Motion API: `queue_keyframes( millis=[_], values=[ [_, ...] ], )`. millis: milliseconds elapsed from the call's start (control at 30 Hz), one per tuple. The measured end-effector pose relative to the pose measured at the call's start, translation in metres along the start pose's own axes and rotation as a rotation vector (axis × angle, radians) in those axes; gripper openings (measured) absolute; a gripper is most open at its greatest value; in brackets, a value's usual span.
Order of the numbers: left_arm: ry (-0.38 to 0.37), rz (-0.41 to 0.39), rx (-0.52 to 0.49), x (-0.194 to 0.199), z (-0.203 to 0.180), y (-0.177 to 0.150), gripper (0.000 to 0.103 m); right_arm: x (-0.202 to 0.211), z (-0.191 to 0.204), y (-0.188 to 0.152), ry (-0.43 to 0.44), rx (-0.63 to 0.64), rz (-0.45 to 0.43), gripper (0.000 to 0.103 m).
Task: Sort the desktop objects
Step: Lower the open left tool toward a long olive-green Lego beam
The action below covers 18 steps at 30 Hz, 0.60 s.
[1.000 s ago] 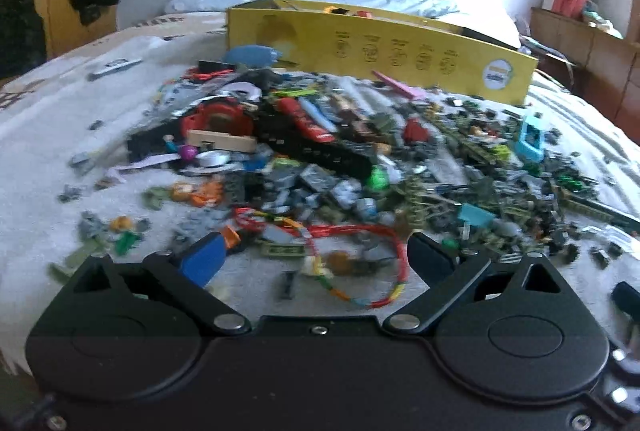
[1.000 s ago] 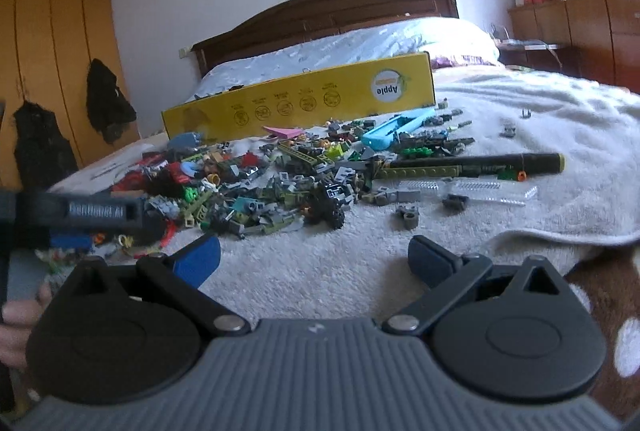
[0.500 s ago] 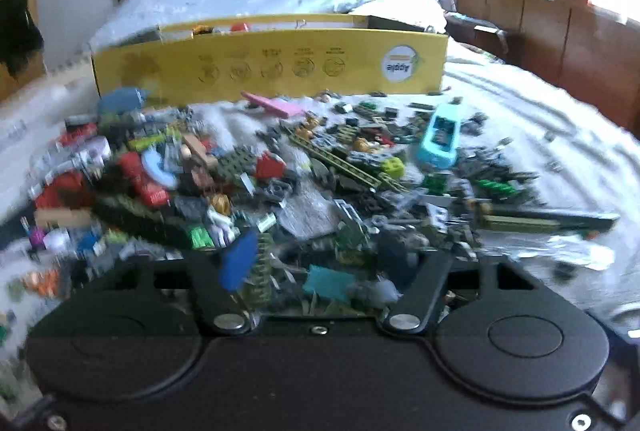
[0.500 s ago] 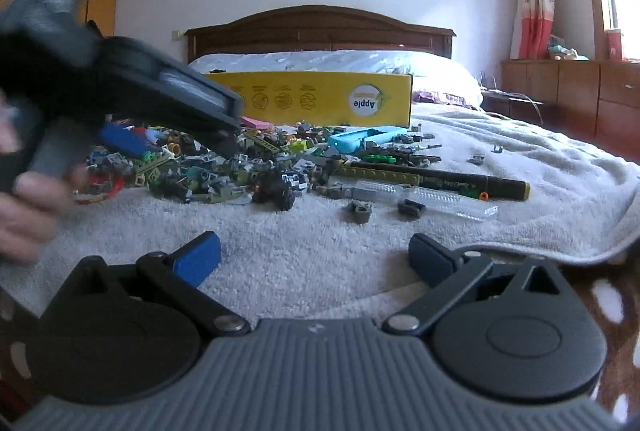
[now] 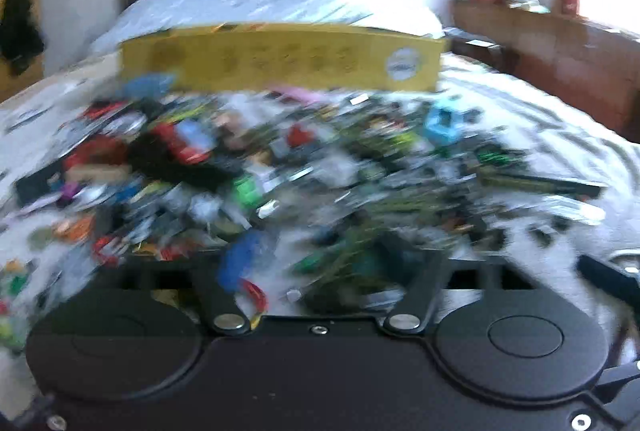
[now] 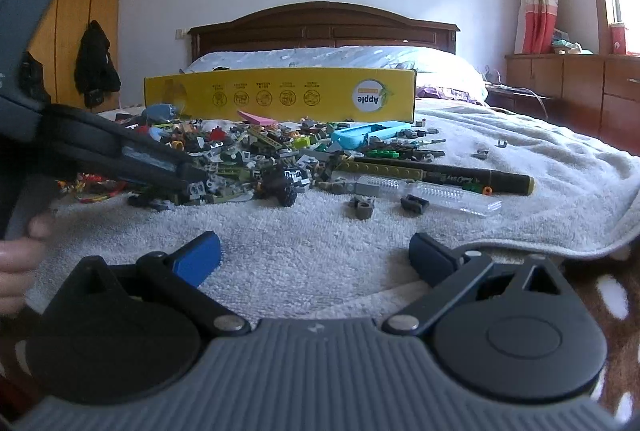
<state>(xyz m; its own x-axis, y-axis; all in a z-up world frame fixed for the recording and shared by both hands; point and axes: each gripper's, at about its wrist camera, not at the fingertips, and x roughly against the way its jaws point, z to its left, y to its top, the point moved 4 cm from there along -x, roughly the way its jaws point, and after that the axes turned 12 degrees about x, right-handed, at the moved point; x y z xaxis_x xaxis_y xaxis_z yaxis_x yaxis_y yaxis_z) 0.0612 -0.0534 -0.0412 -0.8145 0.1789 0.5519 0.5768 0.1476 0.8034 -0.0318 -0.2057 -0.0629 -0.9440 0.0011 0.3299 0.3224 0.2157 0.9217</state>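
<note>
Left gripper (image 5: 320, 251) spread wide, buried in the brick pile (image 6: 248, 159). Right gripper (image 6: 316, 255) spread, empty. Could scatter neighbouring bricks.

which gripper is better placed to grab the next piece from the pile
Probably left. In the right wrist view the left gripper has its tips at the near edge of the toy pile, while the right gripper sits open over bare white towel, short of the pile.
</note>
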Motion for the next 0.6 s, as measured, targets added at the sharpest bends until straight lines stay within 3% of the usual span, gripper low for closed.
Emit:
queue_keyframes(
  millis=[67,267,400,600],
  values=[
    [-0.02,0.001,0.052,0.001,0.014,-0.002,0.086,0.0,0.002,0.0,-0.01,0.007,0.003,0.103],
    [-0.016,-0.028,-0.012,0.01,0.02,-0.009,0.089,0.001,0.002,-0.001,-0.016,0.01,-0.006,0.103],
    [0.011,-0.031,-0.021,0.012,0.027,-0.012,0.098,0.001,0.003,-0.002,-0.021,0.011,-0.017,0.103],
    [0.04,-0.092,0.033,0.024,0.036,-0.012,0.093,0.002,0.005,-0.004,-0.039,0.02,-0.042,0.103]
  ],
)
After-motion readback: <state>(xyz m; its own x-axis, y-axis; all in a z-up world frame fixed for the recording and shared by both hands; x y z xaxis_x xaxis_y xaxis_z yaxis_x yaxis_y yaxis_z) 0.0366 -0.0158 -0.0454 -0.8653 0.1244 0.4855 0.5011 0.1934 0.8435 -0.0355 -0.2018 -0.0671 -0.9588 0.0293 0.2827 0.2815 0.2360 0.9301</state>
